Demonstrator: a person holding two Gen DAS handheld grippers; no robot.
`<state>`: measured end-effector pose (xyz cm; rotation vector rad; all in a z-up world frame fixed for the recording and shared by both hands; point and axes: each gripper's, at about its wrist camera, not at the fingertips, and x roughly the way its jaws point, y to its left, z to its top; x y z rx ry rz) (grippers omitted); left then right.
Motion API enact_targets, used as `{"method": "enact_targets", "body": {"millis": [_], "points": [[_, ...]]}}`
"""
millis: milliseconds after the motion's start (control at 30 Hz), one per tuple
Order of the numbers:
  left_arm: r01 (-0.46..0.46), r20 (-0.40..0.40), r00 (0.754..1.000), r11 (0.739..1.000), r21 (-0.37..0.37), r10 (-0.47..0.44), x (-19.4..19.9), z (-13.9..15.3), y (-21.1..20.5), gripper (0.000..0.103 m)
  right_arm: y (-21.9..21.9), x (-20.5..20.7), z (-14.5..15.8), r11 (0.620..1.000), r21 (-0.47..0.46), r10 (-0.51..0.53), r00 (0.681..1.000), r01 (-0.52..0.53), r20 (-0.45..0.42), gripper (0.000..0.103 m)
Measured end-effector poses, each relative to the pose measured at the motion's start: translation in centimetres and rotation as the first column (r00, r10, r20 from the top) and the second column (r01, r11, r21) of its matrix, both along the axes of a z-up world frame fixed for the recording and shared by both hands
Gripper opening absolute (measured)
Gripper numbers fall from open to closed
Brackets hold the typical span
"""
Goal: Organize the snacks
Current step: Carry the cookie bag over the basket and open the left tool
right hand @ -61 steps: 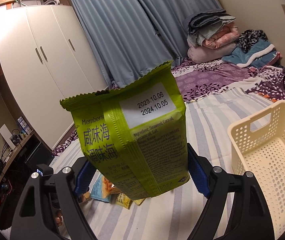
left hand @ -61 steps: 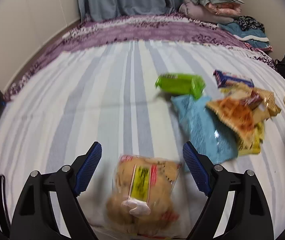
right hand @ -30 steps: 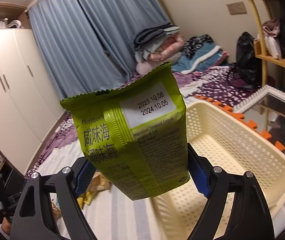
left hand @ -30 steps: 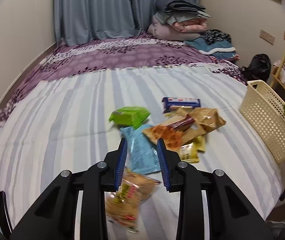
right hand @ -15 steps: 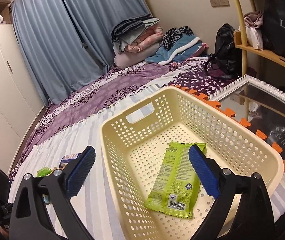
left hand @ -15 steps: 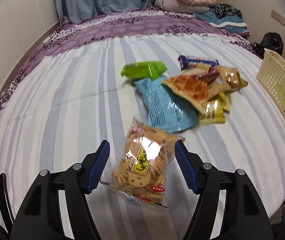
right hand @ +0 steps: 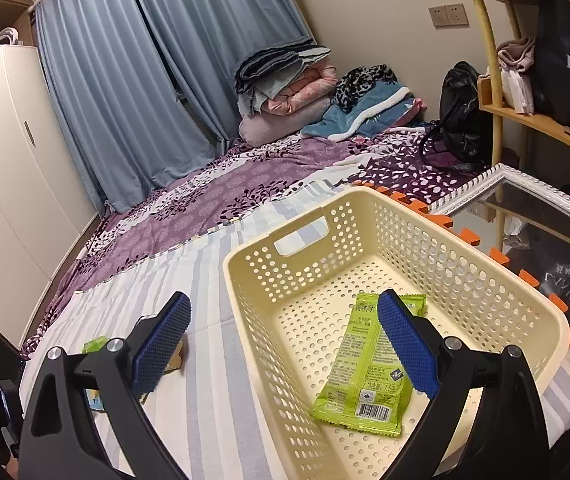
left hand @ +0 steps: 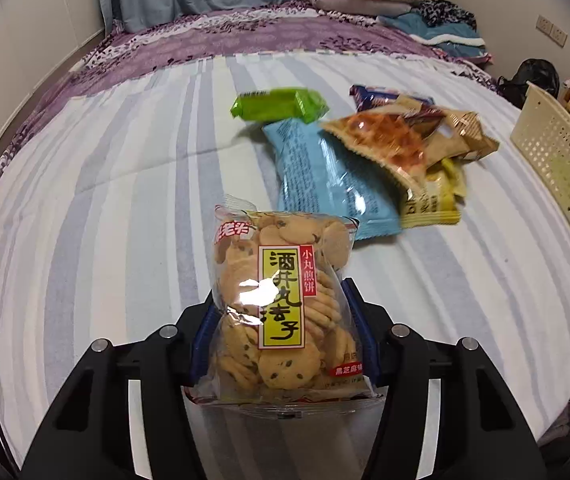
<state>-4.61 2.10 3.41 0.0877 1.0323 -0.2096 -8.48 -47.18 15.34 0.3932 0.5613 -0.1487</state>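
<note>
the left hand-held gripper (left hand: 281,336) was closing on the cookie bag (left hand: 281,304); its slick film could slip free. the right hand-held gripper (right hand: 285,340) gaped wide, empty, over the basket (right hand: 485,280).

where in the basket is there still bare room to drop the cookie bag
The basket holds only a green packet, lying toward the near right. Its floor is bare along the far wall with the handle slot and down the left side. Outside, the crowded spot is the snack pile beyond the cookie bag; the striped sheet left of it lies bare.
</note>
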Motion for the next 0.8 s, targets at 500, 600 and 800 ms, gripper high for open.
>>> {"method": "enact_targets", "body": {"millis": [500, 600, 800], "points": [[0.296, 0.221, 0.936, 0.953, -0.071, -0.274, 1.2, 11.5, -13.4, 0.058, -1.3, -1.4, 0.0, 0.994, -0.106, -0.041, 0.999, 0.040, -0.007, 0.094], [0.380, 0.239, 0.906, 0.920, -0.098, -0.349, 1.6, 13.0, -17.7, 0.058, -2.0, -2.0, 0.1, 0.989, -0.132, -0.063, 0.998, 0.062, -0.006, 0.094], [0.507, 0.281, 0.841, 0.855, -0.110, -0.462, 2.5, 15.2, -26.3, 0.058, -3.6, -3.0, 0.4, 0.982, -0.159, -0.098, 0.995, 0.100, 0.018, 0.094]]}}
